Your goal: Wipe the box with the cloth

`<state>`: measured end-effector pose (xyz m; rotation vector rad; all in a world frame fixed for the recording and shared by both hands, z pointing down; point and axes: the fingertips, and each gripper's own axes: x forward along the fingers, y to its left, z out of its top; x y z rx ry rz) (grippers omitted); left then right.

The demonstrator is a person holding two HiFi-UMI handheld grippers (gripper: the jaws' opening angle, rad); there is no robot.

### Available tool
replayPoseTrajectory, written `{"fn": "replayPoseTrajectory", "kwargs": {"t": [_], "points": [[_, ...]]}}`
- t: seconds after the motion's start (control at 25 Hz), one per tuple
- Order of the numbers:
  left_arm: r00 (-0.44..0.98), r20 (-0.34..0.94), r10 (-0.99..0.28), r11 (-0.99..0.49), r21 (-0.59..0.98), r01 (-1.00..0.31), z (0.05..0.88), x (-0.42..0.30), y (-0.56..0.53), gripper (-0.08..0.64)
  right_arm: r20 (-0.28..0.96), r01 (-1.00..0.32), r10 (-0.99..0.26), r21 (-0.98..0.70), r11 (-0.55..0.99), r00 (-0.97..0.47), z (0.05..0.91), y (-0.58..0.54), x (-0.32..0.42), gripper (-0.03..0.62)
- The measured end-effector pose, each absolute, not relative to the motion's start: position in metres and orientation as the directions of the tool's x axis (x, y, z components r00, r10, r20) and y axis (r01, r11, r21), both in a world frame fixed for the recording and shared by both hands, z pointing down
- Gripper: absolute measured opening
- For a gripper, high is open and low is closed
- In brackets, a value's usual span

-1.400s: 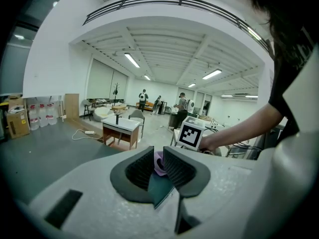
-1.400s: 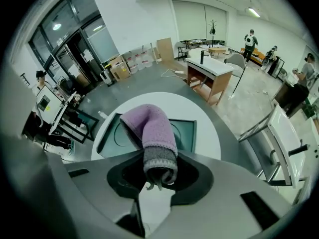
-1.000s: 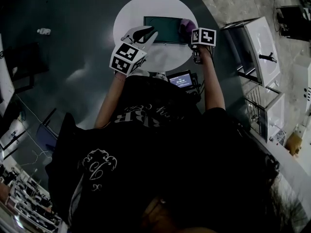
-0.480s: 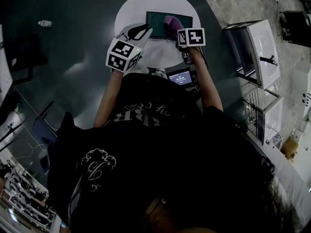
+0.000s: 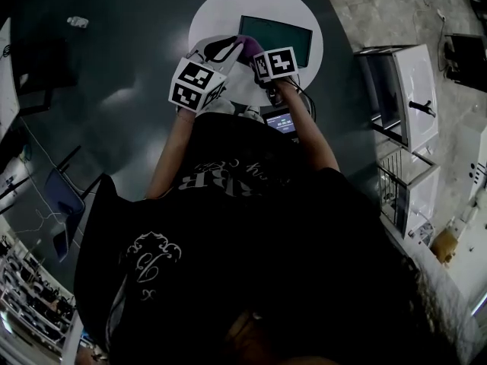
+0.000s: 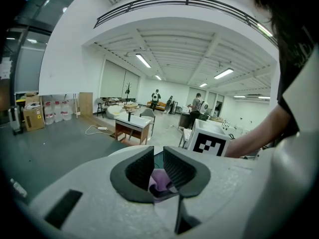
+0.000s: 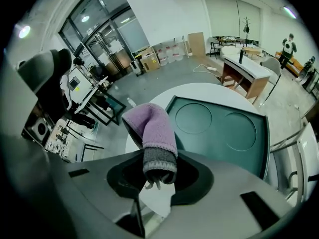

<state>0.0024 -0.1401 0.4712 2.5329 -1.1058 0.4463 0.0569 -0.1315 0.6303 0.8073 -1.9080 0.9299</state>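
A flat dark green box (image 5: 280,40) with two round recesses lies on a round white table (image 5: 228,10). My right gripper (image 5: 255,53) is shut on a purple cloth (image 5: 247,46) with a grey band. It holds the cloth at the box's left end. In the right gripper view the cloth (image 7: 152,128) stands up out of the right gripper (image 7: 159,171), with the box (image 7: 224,133) just behind it. My left gripper (image 5: 222,49) hovers close on the left, holding nothing. Its jaws stand a narrow gap apart (image 6: 158,166), and the cloth (image 6: 159,179) shows beyond them.
A small lit screen (image 5: 280,120) hangs at the person's front, below the table edge. White cabinets (image 5: 403,82) stand on the right. A bottle (image 5: 78,22) lies on the dark floor at the left. People and desks are far off in the left gripper view.
My right gripper has carried the cloth leftward across the box, from its right end to its left end. The left gripper has stayed beside the box's left side.
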Motion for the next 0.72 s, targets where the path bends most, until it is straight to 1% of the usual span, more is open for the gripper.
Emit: {"fn": "replayPoseTrajectory", "kwargs": {"t": [0.36, 0.72], "points": [[0.657, 0.413, -0.631, -0.647, 0.186, -0.739, 0.472, 0.007, -0.143, 0.052, 0.897, -0.838, -0.182, -0.283, 0.467, -0.404, 0.637, -0.138, 0.091, 0.101], [0.701, 0.414, -0.581, -0.701, 0.184, -0.689, 0.471, 0.031, -0.140, 0.052, 0.905, -0.889, -0.223, -0.263, 0.375, -0.362, 0.637, -0.131, 0.139, 0.101]]}}
